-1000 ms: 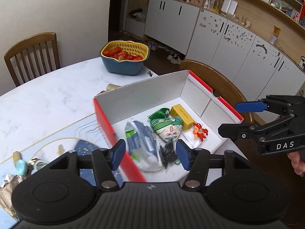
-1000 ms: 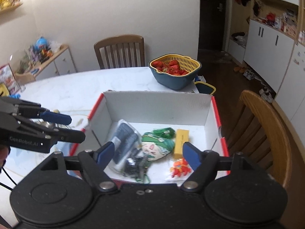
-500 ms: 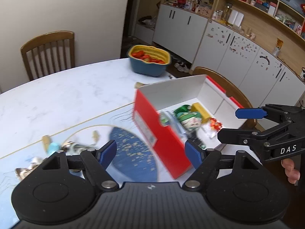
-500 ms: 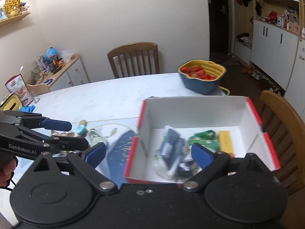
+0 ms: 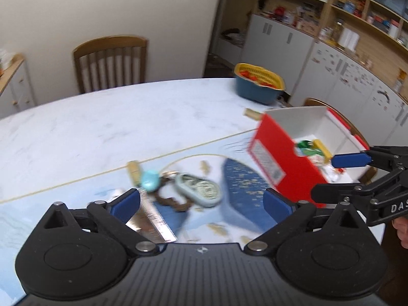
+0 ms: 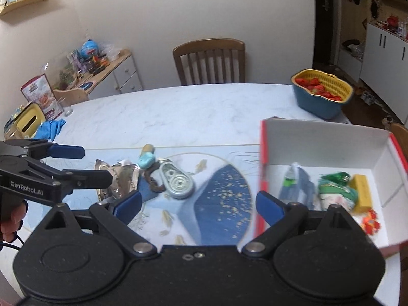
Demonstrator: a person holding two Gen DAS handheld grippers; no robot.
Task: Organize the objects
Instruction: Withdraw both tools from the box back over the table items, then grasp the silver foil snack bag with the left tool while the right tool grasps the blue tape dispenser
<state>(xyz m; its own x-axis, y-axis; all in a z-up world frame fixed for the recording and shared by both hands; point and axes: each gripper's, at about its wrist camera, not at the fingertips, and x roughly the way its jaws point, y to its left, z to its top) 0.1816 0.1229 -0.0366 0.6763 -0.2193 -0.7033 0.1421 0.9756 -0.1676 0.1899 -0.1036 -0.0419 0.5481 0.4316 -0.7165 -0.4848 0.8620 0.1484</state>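
This is a lived-in family home, in its dining area. A white marble-look dining table (image 6: 178, 107) stands by a plain wall with wooden slat-back chairs (image 6: 209, 61) drawn up to it. White cupboards (image 5: 339, 86) under open wooden shelves (image 5: 369, 12) crowded with household bits line one side, and a low sideboard (image 6: 112, 76) carries toys and packets. A basket of strawberries (image 6: 321, 91) sits on the table, and shoes lie on the floor by the dark doorway (image 6: 369, 97)
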